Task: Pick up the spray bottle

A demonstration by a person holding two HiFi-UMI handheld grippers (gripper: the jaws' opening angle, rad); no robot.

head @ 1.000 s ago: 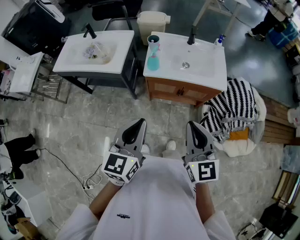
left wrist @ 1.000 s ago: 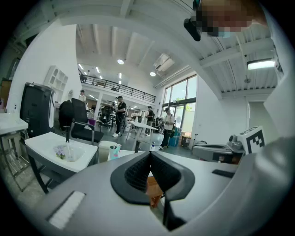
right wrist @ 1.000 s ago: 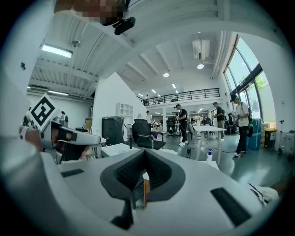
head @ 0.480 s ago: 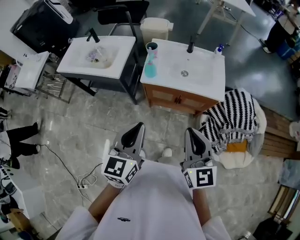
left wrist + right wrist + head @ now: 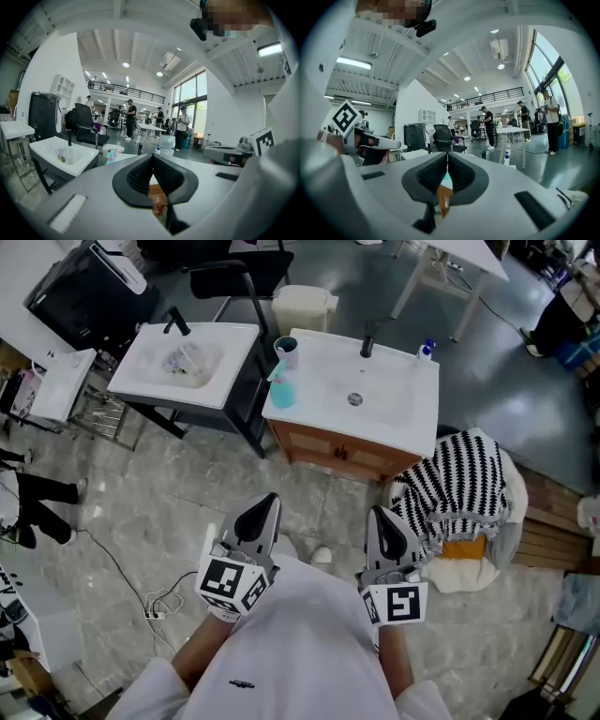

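Head view, looking steeply down: a person in a white shirt holds two grippers out over a grey stone floor. The left gripper (image 5: 265, 505) and right gripper (image 5: 382, 521) each carry a cube with a square black-and-white marker. These are coded patterns, not words. A small dark logo on the shirt is too small to read. Well ahead of both grippers, a teal spray bottle (image 5: 281, 390) stands upright at the front left corner of a white sink top on a wooden vanity (image 5: 337, 451), just beside a cup (image 5: 286, 351). A small white bottle with a blue top (image 5: 427, 350) stands at the far right corner. A second white sink (image 5: 183, 362) is to the left.

Left gripper view: the black ribbed jaws are pressed together with nothing between them. The teal spray bottle (image 5: 111, 155) shows in the distance, left of the jaws. The marker on the other gripper (image 5: 265, 139) is at the right edge.

Right gripper view: the jaws are likewise closed tight and grip nothing. The small white bottle with a blue top (image 5: 506, 157) is visible beyond them.
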